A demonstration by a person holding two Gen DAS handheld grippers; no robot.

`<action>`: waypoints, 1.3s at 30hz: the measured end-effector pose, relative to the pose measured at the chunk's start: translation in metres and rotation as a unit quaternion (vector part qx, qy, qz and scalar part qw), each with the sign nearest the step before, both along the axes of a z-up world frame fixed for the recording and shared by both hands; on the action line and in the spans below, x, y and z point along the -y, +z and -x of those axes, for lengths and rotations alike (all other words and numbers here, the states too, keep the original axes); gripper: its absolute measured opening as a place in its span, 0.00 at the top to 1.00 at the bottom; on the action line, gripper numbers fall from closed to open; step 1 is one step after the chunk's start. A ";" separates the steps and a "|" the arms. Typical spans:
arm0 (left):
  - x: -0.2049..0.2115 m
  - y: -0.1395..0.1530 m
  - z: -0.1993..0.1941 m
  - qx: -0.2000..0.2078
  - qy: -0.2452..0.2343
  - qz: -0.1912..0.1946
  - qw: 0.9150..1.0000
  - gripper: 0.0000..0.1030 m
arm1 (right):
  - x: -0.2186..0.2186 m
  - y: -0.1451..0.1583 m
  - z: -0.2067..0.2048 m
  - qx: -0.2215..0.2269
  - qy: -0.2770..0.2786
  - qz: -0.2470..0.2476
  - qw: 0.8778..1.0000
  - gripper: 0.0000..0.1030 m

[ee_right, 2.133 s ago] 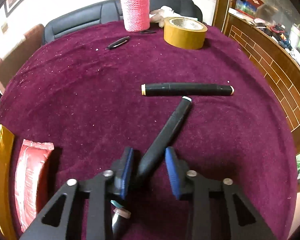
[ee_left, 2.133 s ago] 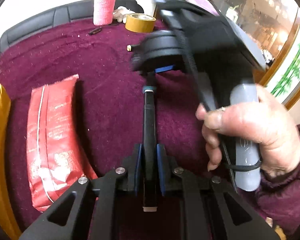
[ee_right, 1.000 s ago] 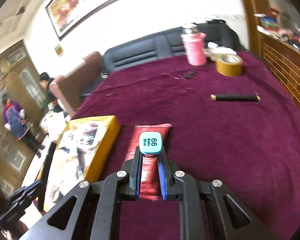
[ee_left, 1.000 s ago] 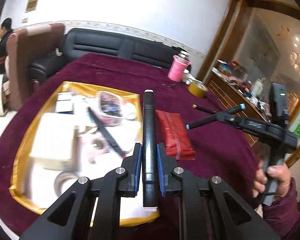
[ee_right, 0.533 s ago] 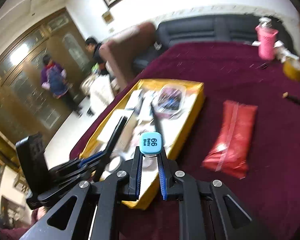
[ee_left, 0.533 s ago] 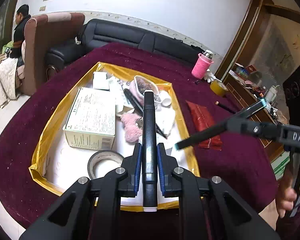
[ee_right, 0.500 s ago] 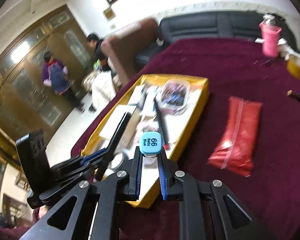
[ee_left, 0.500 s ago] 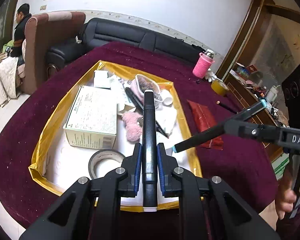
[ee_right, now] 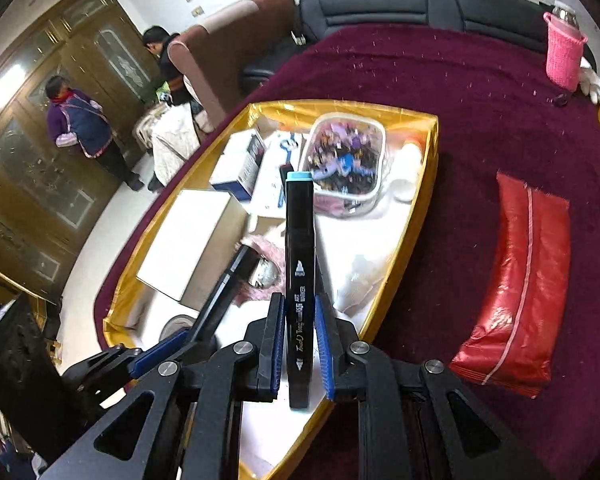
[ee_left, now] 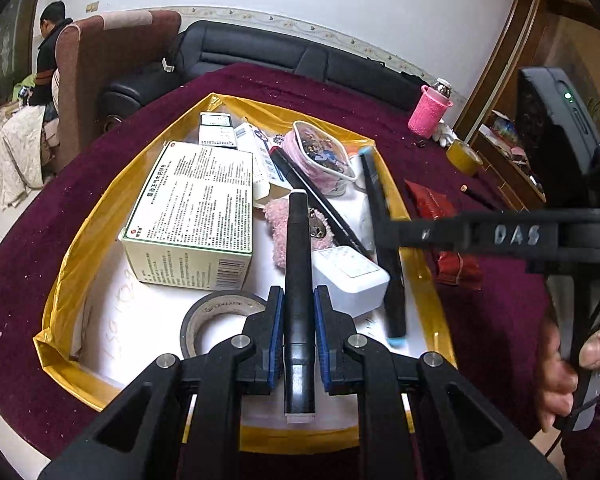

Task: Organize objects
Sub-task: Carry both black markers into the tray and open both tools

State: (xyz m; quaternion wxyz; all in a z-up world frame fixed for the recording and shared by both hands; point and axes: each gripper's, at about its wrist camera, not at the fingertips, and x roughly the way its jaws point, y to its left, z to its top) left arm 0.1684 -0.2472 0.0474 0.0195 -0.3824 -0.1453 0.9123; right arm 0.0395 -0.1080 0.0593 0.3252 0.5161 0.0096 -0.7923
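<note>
The left tongs (ee_left: 299, 336) are clenched on a black marker with a white cap (ee_left: 298, 264), held lengthwise between the blue pads (ee_left: 275, 336). The right tongs (ee_right: 299, 344) are clenched on a black marker with a light-blue cap (ee_right: 299, 264).

Compared with half a second earlier, both tongs are lower and closer over the gold-rimmed tray (ee_left: 60, 280). In the right wrist view, the blue-capped marker formerly showed its end label; it now lies along the view axis, barrel lettering visible. In the left wrist view this marker (ee_left: 384, 248) has swung from nearly level to steeply tilted, lower tip just above the tray's white floor, beside the white box (ee_left: 350, 276).

The tray sits on the maroon surface (ee_left: 100, 140). It holds a printed carton (ee_left: 192, 216), a tape roll (ee_left: 216, 320) and a pink pouch (ee_left: 320, 158). A red packet (ee_right: 516, 280) lies beside the tray on the surface.
</note>
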 end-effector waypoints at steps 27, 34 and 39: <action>-0.050 0.053 -0.018 -0.078 0.031 0.164 0.983 0.06 | -0.048 0.042 -0.066 -0.183 -0.049 0.018 0.982 0.09; -0.073 0.062 -0.023 -0.085 0.034 0.221 0.971 0.06 | -0.074 0.042 -0.072 -0.192 -0.069 0.016 0.979 0.08; -0.085 0.066 -0.024 -0.081 0.034 0.241 0.966 0.06 | -0.095 0.045 -0.076 -0.195 -0.086 0.022 0.977 0.08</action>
